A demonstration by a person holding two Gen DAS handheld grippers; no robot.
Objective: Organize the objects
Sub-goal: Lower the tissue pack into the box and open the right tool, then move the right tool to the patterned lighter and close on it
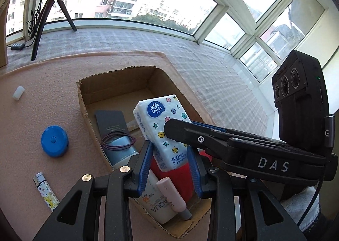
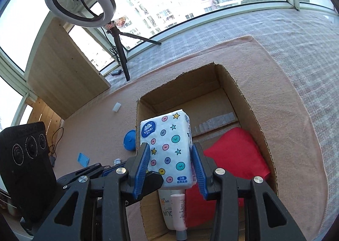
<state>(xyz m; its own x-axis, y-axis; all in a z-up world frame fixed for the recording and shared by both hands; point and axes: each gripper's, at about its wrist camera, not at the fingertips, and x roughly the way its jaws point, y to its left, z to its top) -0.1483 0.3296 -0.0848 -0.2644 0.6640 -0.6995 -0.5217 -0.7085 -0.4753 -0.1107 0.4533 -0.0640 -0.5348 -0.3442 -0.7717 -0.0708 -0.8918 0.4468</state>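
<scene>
Gripping soft tissue pack [image 2: 168, 149]: right tool [image 2: 172, 166]; left tool [image 1: 170, 169] wide, above cardboard box [image 1: 114, 84].

White tissue pack [image 2: 167, 149] with coloured stars and dots; red pouch [image 2: 235, 156]; blue disc [image 1: 54, 141].

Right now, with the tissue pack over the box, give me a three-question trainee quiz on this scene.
1. True or false: the blue tape measure lies inside the cardboard box.
2. The pink tube rests on: A) the white AQUA tube; B) a patterned lighter; C) bare carpet.
3. Fill in: the soft item in the box, behind the tissue pack, is ___ in colour.

Key: 1 false; 2 A; 3 red.
</scene>
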